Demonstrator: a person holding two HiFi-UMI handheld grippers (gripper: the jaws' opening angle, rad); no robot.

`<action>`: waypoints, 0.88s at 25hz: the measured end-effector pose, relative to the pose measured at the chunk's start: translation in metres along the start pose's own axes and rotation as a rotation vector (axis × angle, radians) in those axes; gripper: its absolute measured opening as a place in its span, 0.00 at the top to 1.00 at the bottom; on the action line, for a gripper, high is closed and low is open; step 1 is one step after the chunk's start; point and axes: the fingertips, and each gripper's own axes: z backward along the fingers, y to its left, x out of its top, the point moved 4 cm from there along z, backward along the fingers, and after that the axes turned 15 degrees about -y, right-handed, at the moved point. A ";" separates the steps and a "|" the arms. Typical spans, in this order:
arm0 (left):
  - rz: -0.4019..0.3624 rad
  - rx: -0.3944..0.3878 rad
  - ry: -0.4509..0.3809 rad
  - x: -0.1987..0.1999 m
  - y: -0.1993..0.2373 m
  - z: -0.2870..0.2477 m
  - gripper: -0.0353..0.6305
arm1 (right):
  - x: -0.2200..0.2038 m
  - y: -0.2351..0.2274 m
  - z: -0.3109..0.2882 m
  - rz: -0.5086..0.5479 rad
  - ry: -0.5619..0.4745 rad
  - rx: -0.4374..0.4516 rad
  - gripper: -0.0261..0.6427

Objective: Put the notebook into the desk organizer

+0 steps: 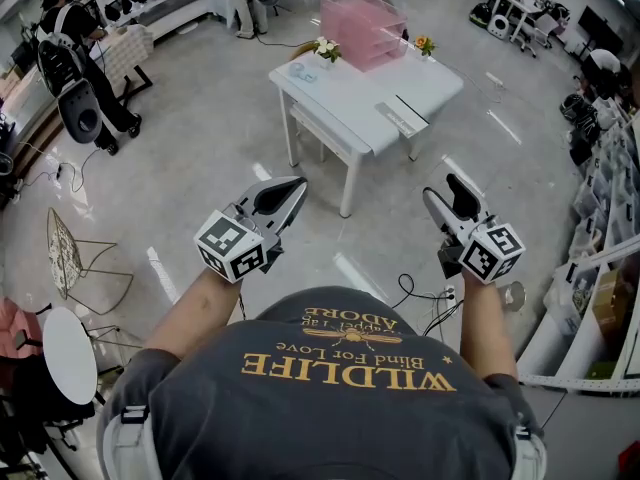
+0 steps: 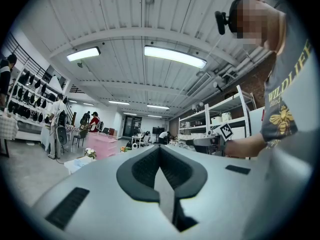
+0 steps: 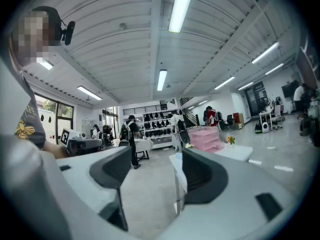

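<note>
Head view is showing the left hand-held gripper (image 1: 298,186) closed, the right hand-held gripper (image 1: 441,189) open and empty, both well apart from the bench (image 1: 430,83)

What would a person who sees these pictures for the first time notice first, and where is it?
The pink desk organizer draws the eye most; it stands at the far end of the white table ahead. Nearer the camera, the left hand-held gripper is held out with its jaws shut. Beside it, the right hand-held gripper has its jaws apart with nothing between them.
</note>
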 end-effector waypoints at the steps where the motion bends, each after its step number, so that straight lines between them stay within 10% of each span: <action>1: -0.002 0.001 0.000 -0.001 -0.001 -0.002 0.94 | 0.000 -0.002 -0.001 0.003 0.003 0.007 0.49; 22: -0.029 0.126 -0.020 -0.031 -0.057 -0.086 0.94 | 0.019 -0.117 0.023 -0.007 0.019 0.099 0.40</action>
